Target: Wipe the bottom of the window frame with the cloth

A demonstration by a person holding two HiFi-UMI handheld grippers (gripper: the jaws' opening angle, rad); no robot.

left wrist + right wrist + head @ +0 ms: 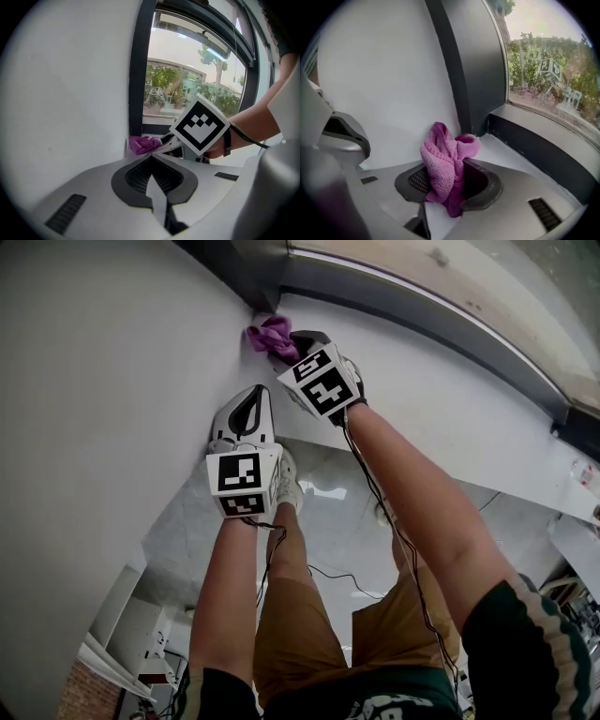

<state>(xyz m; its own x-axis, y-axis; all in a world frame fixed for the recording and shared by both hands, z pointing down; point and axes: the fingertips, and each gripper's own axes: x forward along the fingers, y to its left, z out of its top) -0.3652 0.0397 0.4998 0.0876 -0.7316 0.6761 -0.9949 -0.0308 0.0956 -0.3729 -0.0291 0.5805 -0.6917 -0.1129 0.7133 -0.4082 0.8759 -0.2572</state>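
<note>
**Right gripper clamped on cloth at lower corner of window frame**

Head view
- Right gripper is clamped on a bunched purple cloth, reaching up to the corner where the white wall meets the dark window frame.
- The cloth sits right at that corner, on the white sill below the frame's bottom rail.
- Left gripper hangs lower, just beside the right one, with its jaws together and nothing in them. It stays apart from the cloth.
- A cable runs down along the right forearm.

Left gripper view
- The left gripper's jaws are closed tip to tip and empty.
- Beyond the tips is the cloth, low against the dark upright of the window frame.
- The right gripper comes in from the right, its marker cube facing the camera.
- Trees and a building show through the glass.

Right gripper view
- The right gripper's jaws pinch the cloth. Folds stand up between the pads and a tail hangs below them.
- The bunch's top is near the foot of the frame upright, where it meets the bottom rail.
- I cannot tell whether the cloth touches the frame.
- The left gripper shows at the left edge, against the wall.
</note>
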